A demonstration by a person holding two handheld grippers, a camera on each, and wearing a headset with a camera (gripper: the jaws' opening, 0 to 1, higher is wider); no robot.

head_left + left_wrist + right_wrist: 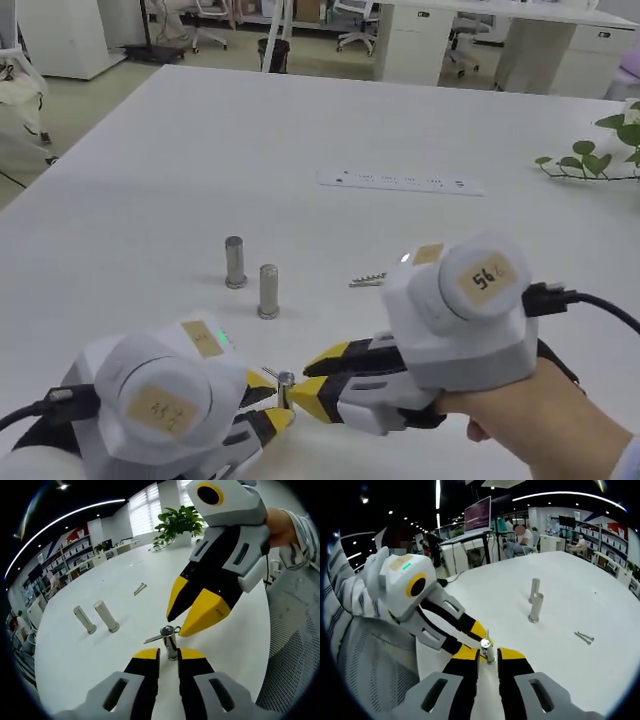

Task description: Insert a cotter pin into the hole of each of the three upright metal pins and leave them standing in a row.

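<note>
One metal pin [170, 641] sits clamped in left hand-held gripper [170, 654]; right hand-held gripper [174, 626], closure indeterminate, meets cotter pin [152, 639]; skewed push risks jamming.

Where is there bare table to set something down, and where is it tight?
Bare: left of the far pin, and between the near pin and the power strip. Crowded: where left gripper and right gripper meet at the third pin.

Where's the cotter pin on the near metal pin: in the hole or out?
In. The cotter pin crosses the near metal pin near its top: loop one side, legs out the other.
</note>
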